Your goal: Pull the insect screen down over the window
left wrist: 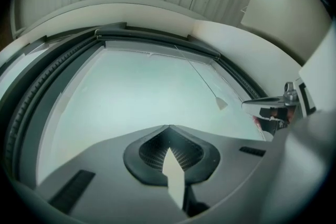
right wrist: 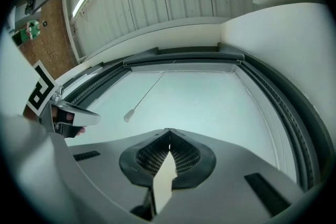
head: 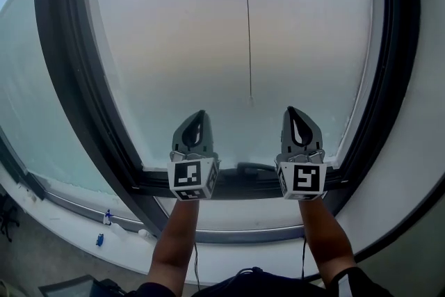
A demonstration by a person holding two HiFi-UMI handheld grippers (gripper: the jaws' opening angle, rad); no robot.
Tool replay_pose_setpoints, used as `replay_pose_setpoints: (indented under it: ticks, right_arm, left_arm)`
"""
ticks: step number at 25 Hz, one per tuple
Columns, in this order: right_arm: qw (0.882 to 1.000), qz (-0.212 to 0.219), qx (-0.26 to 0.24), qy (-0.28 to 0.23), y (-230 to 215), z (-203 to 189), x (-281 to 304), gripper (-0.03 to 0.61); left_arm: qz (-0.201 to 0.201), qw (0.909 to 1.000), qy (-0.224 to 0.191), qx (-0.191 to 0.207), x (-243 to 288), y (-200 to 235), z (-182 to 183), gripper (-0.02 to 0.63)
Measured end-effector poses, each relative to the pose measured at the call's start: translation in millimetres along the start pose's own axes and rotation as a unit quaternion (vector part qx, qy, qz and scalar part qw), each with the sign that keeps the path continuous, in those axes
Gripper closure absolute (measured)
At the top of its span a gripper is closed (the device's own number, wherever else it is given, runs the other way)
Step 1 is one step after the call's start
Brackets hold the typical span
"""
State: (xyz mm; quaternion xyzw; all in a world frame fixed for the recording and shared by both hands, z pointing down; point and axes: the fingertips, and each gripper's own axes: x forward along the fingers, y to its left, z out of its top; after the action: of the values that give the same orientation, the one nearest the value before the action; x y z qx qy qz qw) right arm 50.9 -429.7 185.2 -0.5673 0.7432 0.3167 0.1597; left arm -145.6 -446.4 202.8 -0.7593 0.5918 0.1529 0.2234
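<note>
Head view: left claw (head: 201, 115) and right claw (head: 292, 111), both pressed together and empty, point toward the pull cord (head: 247, 31) at 12 o'clock, probably to reach it.

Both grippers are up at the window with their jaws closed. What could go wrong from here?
1. The pull cord is thin and ends in a small tab that hangs between the left gripper and the right gripper. Both are shut and empty, so a grab could miss it or slip off.
2. Both gripper tips point toward the pane and might knock it during the reach.
</note>
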Motion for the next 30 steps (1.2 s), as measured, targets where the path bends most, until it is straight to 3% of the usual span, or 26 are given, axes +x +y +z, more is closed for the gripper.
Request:
replay_pose_setpoints:
  ticks: [8,16,20,24,30]
  right_arm:
    - [0.999,-0.026,-0.026,-0.026,-27.1,44.5,50.2,0.574]
    - [0.995,-0.038,-0.069,-0.064,-38.7,86.8,77.4,0.574]
    - [0.981,-0.034,-0.174,-0.082,-36.6,116.5,96.1,0.574]
    - [0.956,-0.017,-0.285,-0.065,-37.3,125.0,125.7,0.574]
    - [0.938,-0.006,-0.343,-0.052,-47.4,158.0,159.1,0.574]
  left_arm:
    - [-0.010,0.9985,-0.052,-0.012,34.3,8.5,57.2,0.612]
    - [-0.032,0.9913,-0.104,0.074,69.3,-0.1,118.9,0.612]
    - [-0.030,0.9860,-0.107,0.125,86.0,0.0,138.5,0.612]
    - [0.009,0.9747,-0.118,0.190,100.3,14.3,170.0,0.612]
    - [0.034,0.9591,-0.127,0.251,119.8,35.3,211.3,0.611]
